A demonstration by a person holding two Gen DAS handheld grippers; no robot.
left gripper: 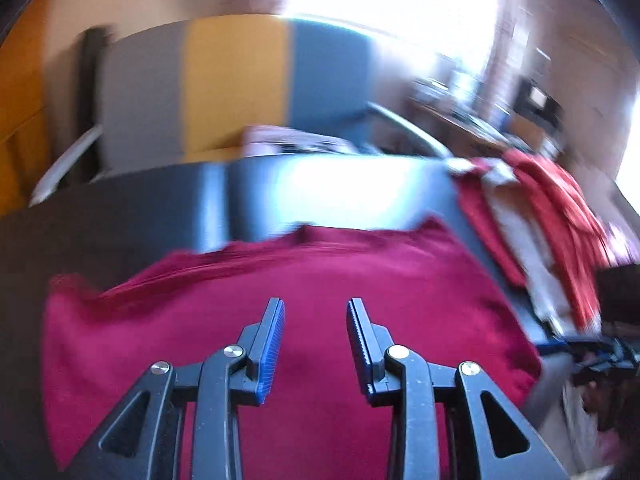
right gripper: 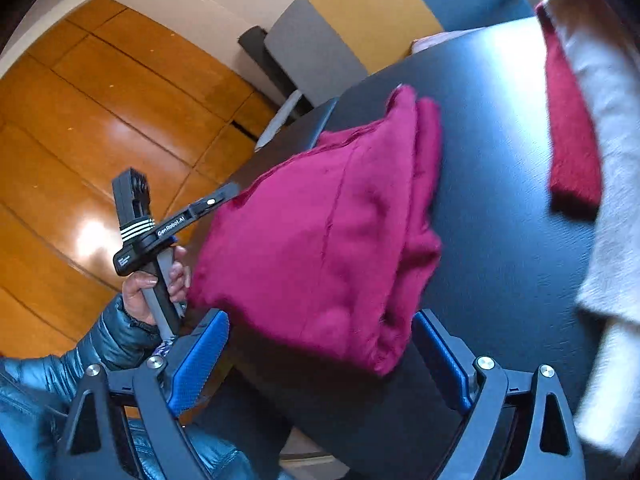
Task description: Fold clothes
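Near the table (right gripper: 500, 220) edge, folded garment (right gripper: 320, 240) lies.

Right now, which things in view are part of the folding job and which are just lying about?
Job:
- magenta garment, folded on the dark table
- red and white clothes piled at the table's far side
- left gripper, open above the garment
- right gripper, open at the garment's near edge

Lying about:
- grey, yellow and blue chair
- cluttered desk, too blurred to detail
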